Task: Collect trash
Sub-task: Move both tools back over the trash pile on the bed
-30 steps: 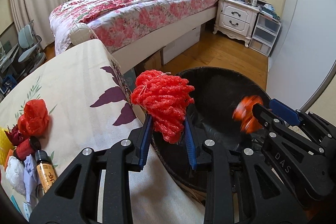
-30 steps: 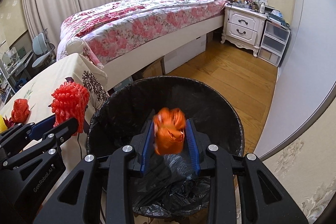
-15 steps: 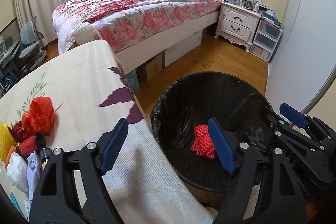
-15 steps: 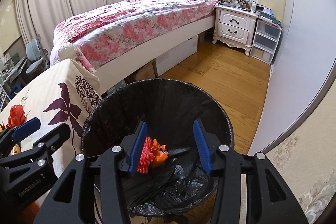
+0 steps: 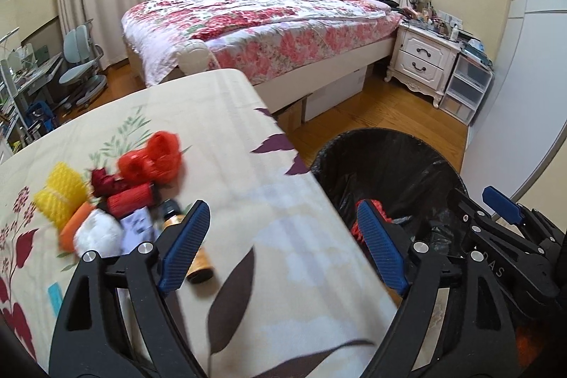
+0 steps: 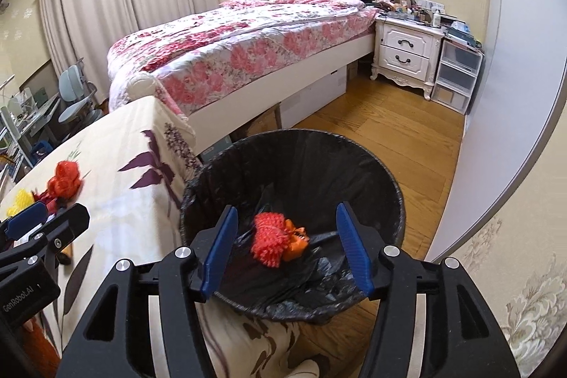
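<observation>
A black-lined trash bin (image 6: 372, 165) stands on the floor beside the table; red foam netting (image 6: 269, 238) and an orange scrap (image 6: 297, 241) lie in it. My right gripper (image 6: 288, 254) is open and empty above the bin. My left gripper (image 5: 283, 247) is open and empty over the table's edge, with the bin (image 5: 389, 158) to its right. A pile of trash lies on the table at left: red netting (image 5: 152, 158), yellow netting (image 5: 60, 197), a white wad (image 5: 97, 234) and a small amber bottle (image 5: 198, 257).
The table has a cream floral cloth (image 5: 212, 116). A bed (image 5: 265, 20) with a pink floral quilt stands behind, with a white nightstand (image 5: 421, 59) and plastic drawers (image 5: 467, 87) to its right. Wood floor (image 6: 389, 123) lies around the bin.
Both grippers opened and dropped the red netting and the orange scrap into the bin. My left gripper has swung left over the table.
</observation>
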{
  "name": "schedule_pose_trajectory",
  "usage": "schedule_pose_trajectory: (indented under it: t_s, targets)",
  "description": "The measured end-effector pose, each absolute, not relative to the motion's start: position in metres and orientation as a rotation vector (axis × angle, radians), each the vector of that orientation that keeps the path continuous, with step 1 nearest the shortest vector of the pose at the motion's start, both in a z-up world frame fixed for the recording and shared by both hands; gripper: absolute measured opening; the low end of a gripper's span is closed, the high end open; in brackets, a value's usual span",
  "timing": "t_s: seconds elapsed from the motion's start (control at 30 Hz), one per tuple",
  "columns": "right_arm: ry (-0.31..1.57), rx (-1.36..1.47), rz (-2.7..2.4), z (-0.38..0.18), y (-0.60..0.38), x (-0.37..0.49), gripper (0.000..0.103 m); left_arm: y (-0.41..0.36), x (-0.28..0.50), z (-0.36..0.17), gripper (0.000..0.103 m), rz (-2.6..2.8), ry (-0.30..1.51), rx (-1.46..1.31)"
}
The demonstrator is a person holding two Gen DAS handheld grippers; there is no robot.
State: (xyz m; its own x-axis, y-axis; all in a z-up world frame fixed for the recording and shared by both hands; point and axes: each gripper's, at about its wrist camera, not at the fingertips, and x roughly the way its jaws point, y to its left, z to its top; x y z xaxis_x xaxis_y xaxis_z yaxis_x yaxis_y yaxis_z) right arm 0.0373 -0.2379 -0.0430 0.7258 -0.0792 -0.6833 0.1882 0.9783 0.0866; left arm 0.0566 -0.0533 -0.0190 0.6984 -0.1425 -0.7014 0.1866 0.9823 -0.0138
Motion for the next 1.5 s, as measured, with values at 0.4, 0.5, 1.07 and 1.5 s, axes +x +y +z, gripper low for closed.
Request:
schedule_pose_trajectory:
  t_s: [0.4,0.5,1.07,1.5]
  targets:
    - [0.738,0.074,-0.018,-0.033,-0.167,0.007,0.057,0.031,0.011,-0.01,0.084,-0.052,0.779,0.009]
    - [0.732,0.057,0.014,-0.029,-0.151,0.002,0.059,0.052,0.0,-0.009,0.084,-0.016,0.776,-0.012]
    - [0.749,-0.052,0.248,-0.025,-0.037,-0.014,0.06,0.167,-0.039,-0.031,0.084,0.209,0.807,-0.078]
    - [0.81,-0.116,0.364,-0.043,0.024,-0.015,0.06,0.201,-0.046,-0.047,0.084,0.273,0.841,-0.122]
